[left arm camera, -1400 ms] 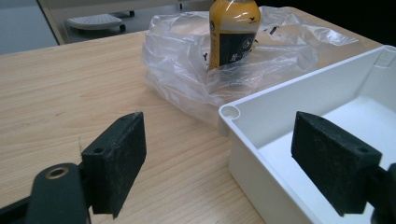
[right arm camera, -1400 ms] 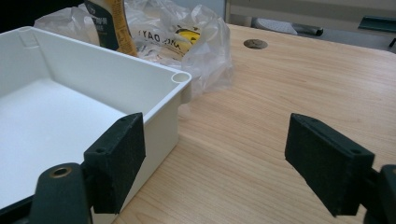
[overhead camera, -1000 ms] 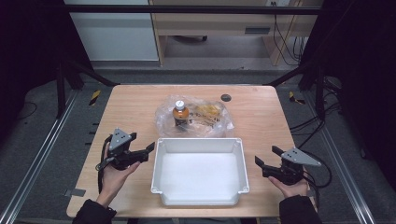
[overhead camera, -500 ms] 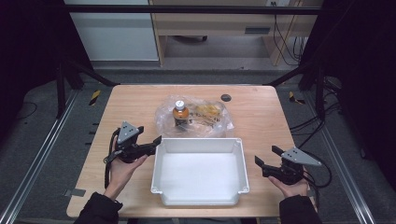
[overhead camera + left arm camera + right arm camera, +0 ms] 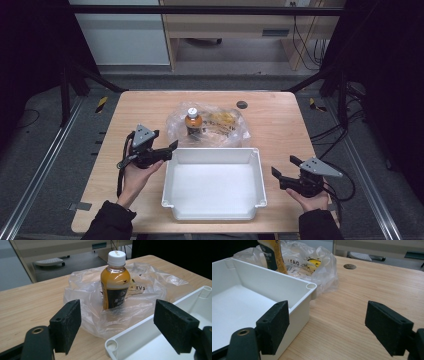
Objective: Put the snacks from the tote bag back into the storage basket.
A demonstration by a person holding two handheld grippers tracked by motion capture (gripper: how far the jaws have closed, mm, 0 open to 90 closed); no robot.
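left claw (image 5: 172, 148) wide open w/ flat black pads, aimed at round plastic bottle (image 5: 115, 281) w/ white cap, upright in crinkly clear bag (image 5: 92, 312) nr tabletop (image 5: 280, 120) far edge. right claw (image 5: 283, 167) wide too, nr right edge beside smooth white rectangular tub (image 5: 212, 209).

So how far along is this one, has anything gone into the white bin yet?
Nothing yet: the white bin holds nothing. In hand, the left gripper, jaws open, points at the bottle standing upright in the clear plastic bag. The right gripper rests open beside the bin. Grasping and moving the bottle seem left.
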